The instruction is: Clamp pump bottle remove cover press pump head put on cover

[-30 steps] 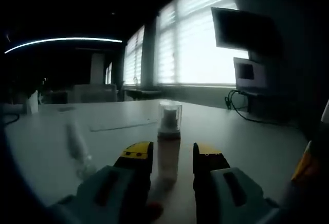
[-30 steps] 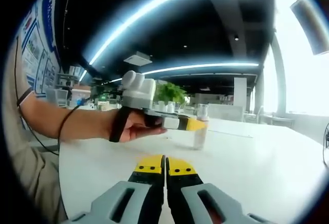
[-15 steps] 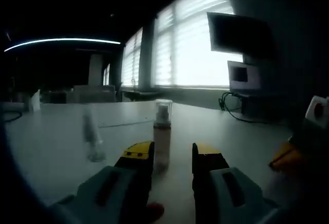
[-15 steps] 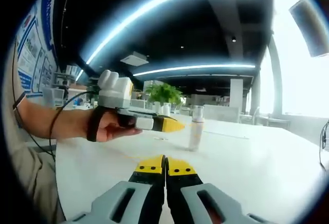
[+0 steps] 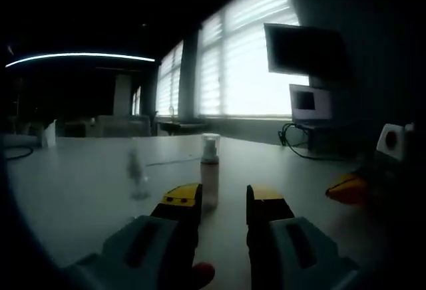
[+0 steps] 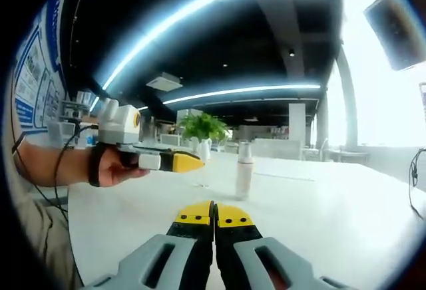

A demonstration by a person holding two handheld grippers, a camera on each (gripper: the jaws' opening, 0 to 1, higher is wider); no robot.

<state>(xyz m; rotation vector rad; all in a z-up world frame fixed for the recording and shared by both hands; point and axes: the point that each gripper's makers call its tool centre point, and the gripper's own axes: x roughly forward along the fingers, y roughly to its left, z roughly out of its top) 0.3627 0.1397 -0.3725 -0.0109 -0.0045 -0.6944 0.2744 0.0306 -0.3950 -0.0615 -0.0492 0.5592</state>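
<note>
Pump bottle (image 5: 210,172) upright just beyond left tongs (image 5: 223,200) — apart; right tongs (image 6: 213,214) together.

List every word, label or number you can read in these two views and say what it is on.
No text can be read.
Wall posters: blue and white print, too small and warped to read.
Pump bottle: no label legible.
Monitor: dark, nothing legible.
</note>
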